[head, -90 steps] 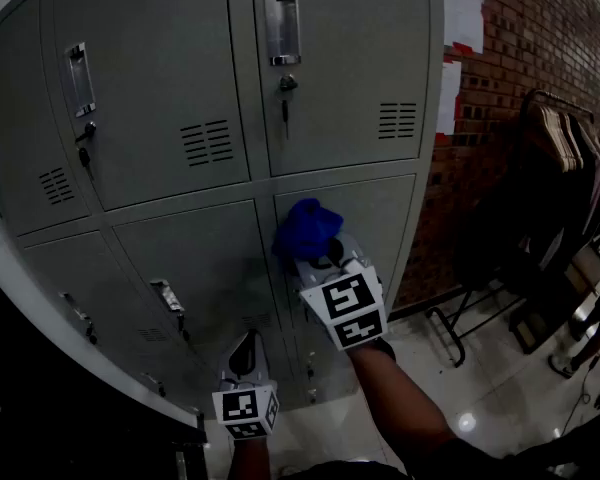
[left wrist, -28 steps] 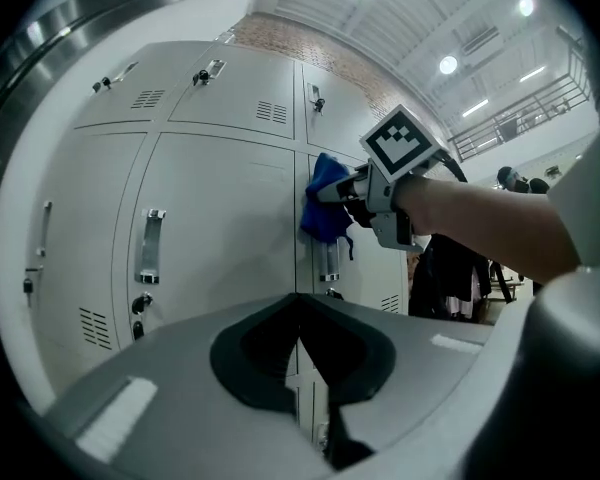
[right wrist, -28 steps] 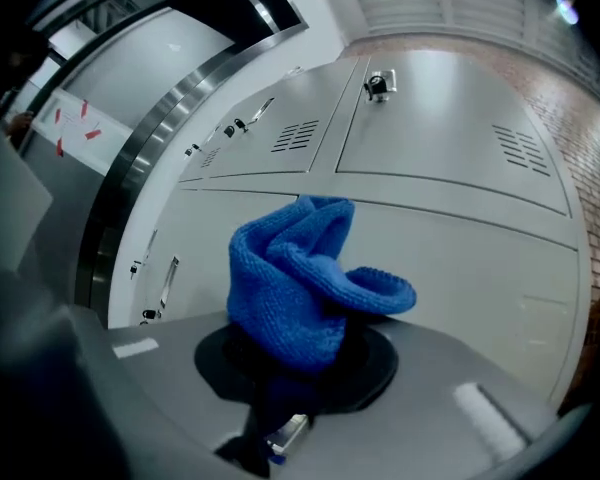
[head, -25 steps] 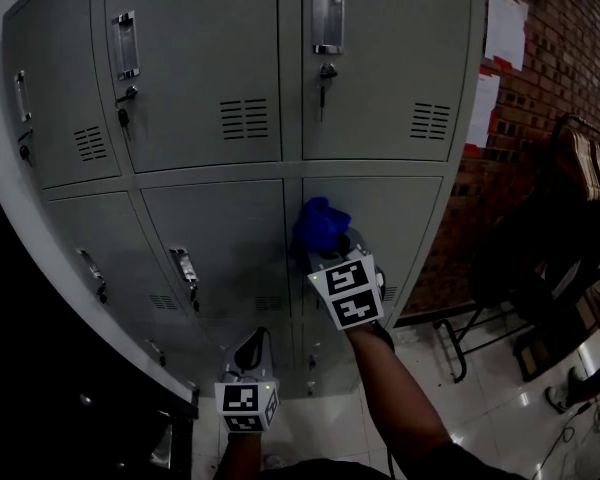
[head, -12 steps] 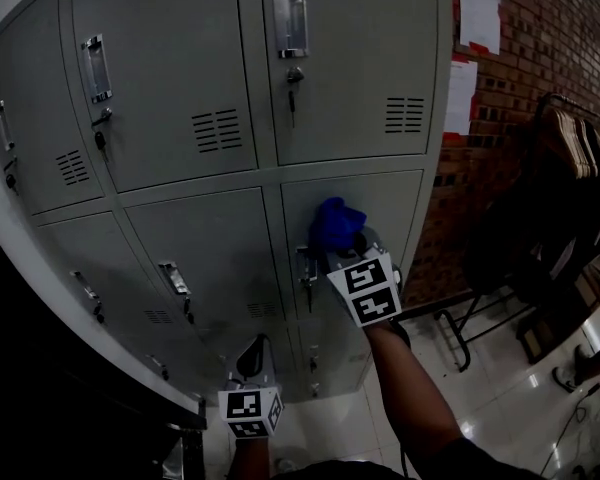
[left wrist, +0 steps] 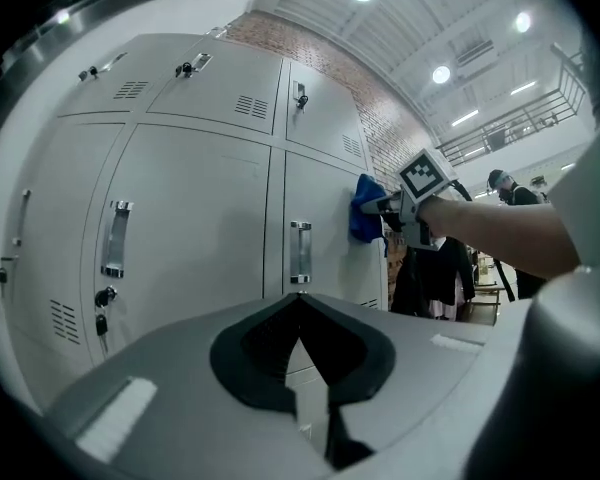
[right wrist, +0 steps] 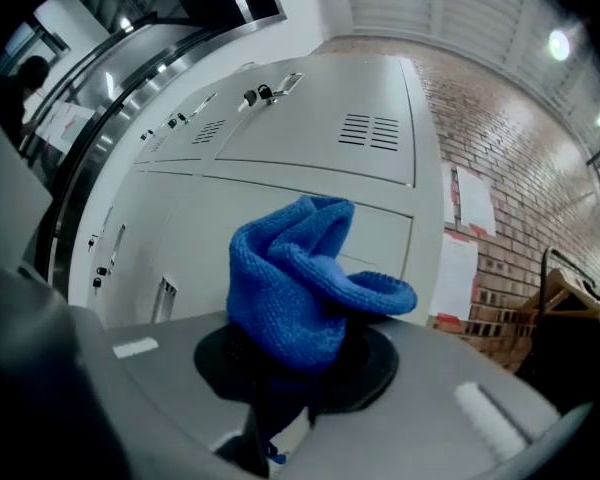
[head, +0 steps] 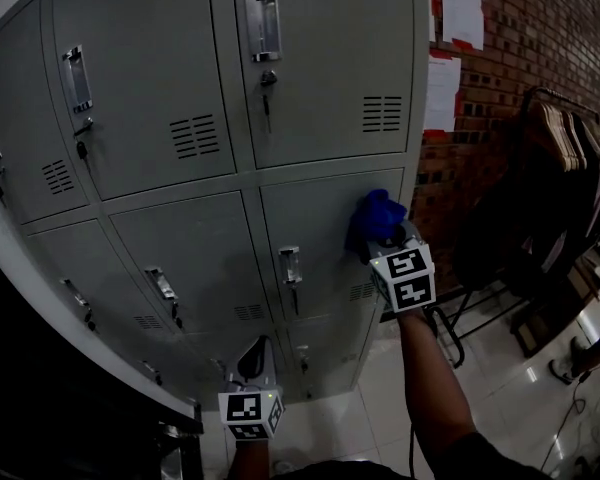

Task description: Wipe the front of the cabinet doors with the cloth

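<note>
A bunched blue cloth (head: pixel 376 216) is clamped in my right gripper (head: pixel 388 240), which is shut on it and presses it against the right part of a middle-row grey locker door (head: pixel 320 238). In the right gripper view the blue cloth (right wrist: pixel 302 286) fills the jaws, with the locker door (right wrist: pixel 380 233) just beyond. My left gripper (head: pixel 252 360) hangs low near the bottom row of doors, shut and holding nothing. From the left gripper view the blue cloth (left wrist: pixel 366 208) and the right gripper (left wrist: pixel 388 208) show against the door (left wrist: pixel 315 238).
The grey locker bank (head: pixel 160 88) has handles, keys and vent slots on each door. A brick wall (head: pixel 500 78) with paper notices stands to the right. A rack with hanging clothes (head: pixel 565 158) and dark metal frames sits on the shiny tiled floor (head: pixel 500 368).
My right gripper has slid the blue cloth rightward across the middle-row door, from near its handle to its right edge. The left gripper has stayed low.
</note>
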Motion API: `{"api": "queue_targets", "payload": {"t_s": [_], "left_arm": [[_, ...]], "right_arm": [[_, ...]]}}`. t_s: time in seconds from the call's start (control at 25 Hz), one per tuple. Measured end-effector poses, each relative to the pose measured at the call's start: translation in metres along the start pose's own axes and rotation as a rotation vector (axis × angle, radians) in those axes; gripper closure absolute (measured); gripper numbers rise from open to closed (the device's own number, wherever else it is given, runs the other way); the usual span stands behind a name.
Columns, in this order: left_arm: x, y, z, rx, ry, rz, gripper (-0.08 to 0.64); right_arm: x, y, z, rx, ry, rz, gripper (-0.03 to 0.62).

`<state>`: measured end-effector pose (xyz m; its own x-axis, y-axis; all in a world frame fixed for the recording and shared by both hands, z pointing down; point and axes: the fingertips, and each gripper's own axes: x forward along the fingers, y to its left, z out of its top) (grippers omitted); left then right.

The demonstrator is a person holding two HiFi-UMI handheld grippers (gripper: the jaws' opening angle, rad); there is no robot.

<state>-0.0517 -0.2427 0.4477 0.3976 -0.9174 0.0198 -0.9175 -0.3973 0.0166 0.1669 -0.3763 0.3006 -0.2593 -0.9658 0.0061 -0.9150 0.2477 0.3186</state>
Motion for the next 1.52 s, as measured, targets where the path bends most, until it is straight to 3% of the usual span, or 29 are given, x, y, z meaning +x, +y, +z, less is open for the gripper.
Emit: {"api": "queue_targets", "payload": {"t_s": [0.4,0.56,0.72,0.84,1.0,1.4,1.52], "left_arm": [[0.001,-0.015,0.001,0.012,0.008,-0.029,0.551],[0.001,-0.015,-0.001,0.006,0.016,-0.026,0.549],[0.000,-0.018,0.001,-0.006,0.011,-0.033,0.550],[0.001,-0.020,0.001,-0.004,0.011,-0.040,0.550],[0.002,-0.019,0.001,0.002,0.011,-0.041,0.549],[-0.010,0.012,-0.004,-0.010,0.015,0.019,0.549],[-0.015,0.024,-0.005,-0.015,0.014,0.042,0.549]], "right_arm": [[-0.014,-0.056,-0.018,0.011,0.038,-0.070,0.520],[-0.014,-0.063,-0.022,0.064,0.041,-0.087,0.519],[-0.021,-0.057,-0.015,0.043,0.020,-0.110,0.518],[-0.032,-0.033,0.000,0.041,-0.032,-0.094,0.520],[-0.032,0.028,0.009,0.037,-0.069,0.012,0.520],[0.021,0.171,0.006,-0.012,-0.002,0.314,0.518],[0.032,0.187,-0.003,-0.040,0.017,0.318,0.520]]}}
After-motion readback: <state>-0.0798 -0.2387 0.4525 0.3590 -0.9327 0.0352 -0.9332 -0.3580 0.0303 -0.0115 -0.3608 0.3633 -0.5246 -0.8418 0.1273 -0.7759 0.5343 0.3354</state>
